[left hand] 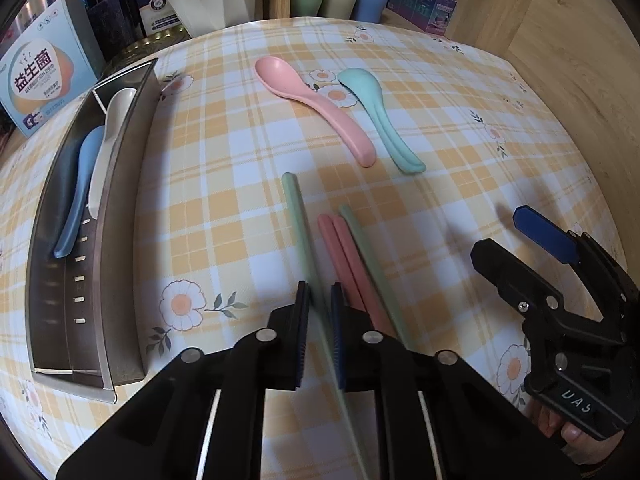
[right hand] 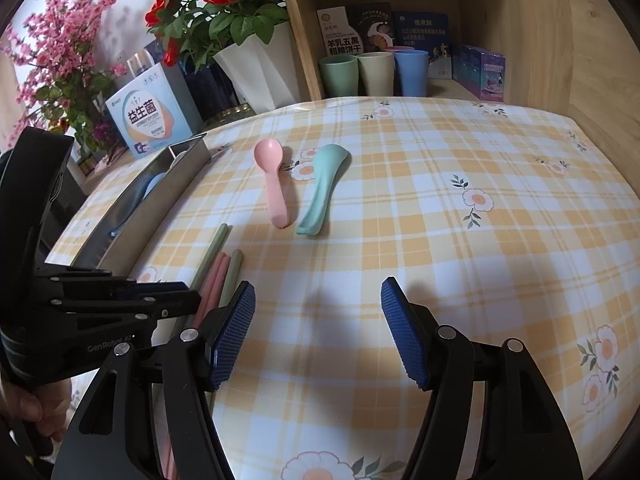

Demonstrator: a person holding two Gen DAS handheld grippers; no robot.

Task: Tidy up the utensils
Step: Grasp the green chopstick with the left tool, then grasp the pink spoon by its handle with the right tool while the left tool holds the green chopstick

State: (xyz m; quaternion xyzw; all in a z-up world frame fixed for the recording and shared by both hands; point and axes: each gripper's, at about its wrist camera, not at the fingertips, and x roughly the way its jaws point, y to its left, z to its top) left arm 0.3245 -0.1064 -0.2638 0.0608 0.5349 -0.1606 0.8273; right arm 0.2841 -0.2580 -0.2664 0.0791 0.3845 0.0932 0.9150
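Right wrist view: plaid floral tablecloth (right hand: 440,208), wooden shelf (right hand: 560,60) w/ cups (right hand: 376,72) behind

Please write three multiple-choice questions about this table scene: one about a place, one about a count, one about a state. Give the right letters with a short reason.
1. Where does the blue spoon lie?
A. in the metal tray
B. on the cloth
C. in a cup

2. How many spoons lie on the tablecloth?
A. one
B. two
C. four

3. What is the left gripper doing?
A. standing wide open
B. closed on a green chopstick
C. holding a spoon

Answers: 1 A, it rests in the tray beside a white spoon. 2 B, only the pink spoon and the teal spoon. 3 B, the chopstick runs between its nearly shut pads.
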